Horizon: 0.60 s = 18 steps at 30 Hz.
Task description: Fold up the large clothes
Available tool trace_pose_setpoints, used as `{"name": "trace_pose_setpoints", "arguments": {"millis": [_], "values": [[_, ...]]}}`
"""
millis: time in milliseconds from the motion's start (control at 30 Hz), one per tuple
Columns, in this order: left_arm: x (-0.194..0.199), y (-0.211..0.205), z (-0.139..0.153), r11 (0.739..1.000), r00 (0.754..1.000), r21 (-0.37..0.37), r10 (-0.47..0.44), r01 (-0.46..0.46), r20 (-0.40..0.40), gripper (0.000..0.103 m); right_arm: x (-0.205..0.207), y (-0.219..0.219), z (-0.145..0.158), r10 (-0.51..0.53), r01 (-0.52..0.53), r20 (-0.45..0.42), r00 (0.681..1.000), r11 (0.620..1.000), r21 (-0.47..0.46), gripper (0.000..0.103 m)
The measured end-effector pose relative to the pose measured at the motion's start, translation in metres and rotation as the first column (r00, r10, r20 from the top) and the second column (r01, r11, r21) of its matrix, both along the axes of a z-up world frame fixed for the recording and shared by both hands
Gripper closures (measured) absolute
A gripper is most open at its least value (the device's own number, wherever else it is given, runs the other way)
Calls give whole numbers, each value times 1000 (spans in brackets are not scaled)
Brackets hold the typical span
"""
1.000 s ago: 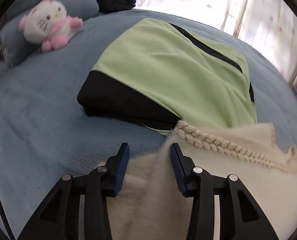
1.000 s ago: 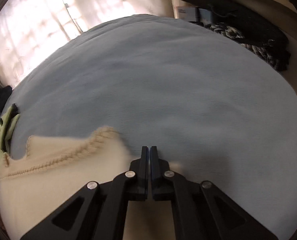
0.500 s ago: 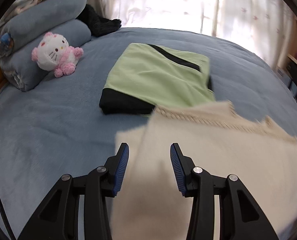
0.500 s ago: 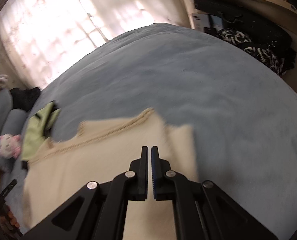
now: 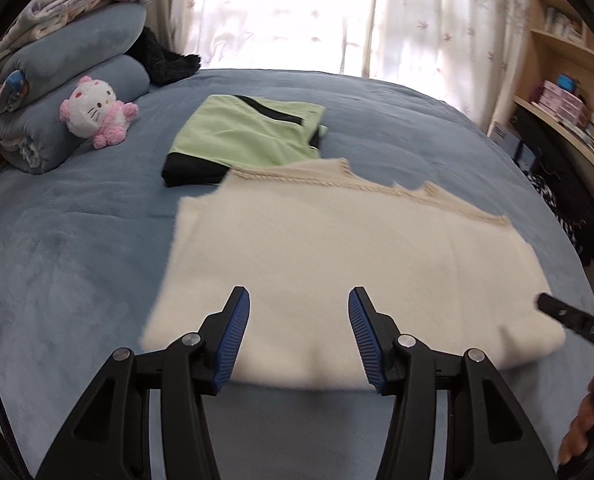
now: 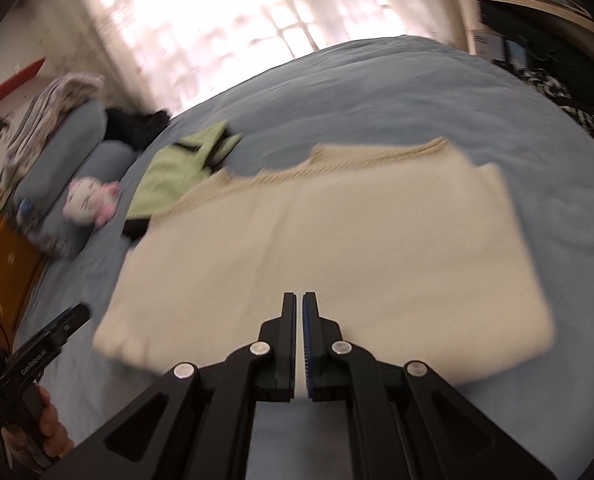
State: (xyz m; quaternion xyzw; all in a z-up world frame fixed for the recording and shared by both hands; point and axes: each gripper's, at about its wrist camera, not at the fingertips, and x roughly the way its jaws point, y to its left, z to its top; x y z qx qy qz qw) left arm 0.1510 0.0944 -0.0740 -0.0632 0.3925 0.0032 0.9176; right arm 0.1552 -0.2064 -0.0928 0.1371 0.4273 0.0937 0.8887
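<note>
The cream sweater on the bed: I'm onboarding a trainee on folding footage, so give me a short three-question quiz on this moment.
1. True or false: the cream sweater lies flat on the blue bedspread, held by neither tongs.
2. Which garment lies beyond the sweater's braided edge? A) green and black garment B) red towel C) striped shirt
3. Fill in: the right tongs are ____, with nothing between their pads.

Key:
1. True. The left tongs are opening, with nothing between their pads.
2. A, the green and black garment, folded, near the pink plush toy.
3. shut
</note>
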Motion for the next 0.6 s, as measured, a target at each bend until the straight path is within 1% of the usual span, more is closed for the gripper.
{"name": "trace_pose_setpoints", "arguments": {"millis": [67,133,267,367,433,533,600], "values": [[-7,-12,-9,1000,1000,16,-8,8,4,53,-4,16,-8,30,-30,-6,1000,999,-9,100],[-9,-22,-20,999,1000,32,-9,9,-10,53,-6,28,-19,50,-51,-27,998,999,-18,100],[-4,-27,-44,999,998,35,-4,6,-57,53,-5,31,-43,52,-54,-73,996,998,-27,100],[4,-19,-64,998,996,58,28,-23,-88,53,-3,19,-60,26,-30,-105,994,999,-29,100],[13,-8,-79,997,990,63,60,-52,-129,53,-2,6,-67,5,-7,-113,994,1000,-20,100],[19,12,-89,995,985,24,97,-95,-141,53,-3,-20,-71,-43,39,-112,993,999,-37,101],[21,21,-90,993,983,12,118,-117,-140,53,-4,-42,-71,-95,88,-112,989,994,-67,101]]}}
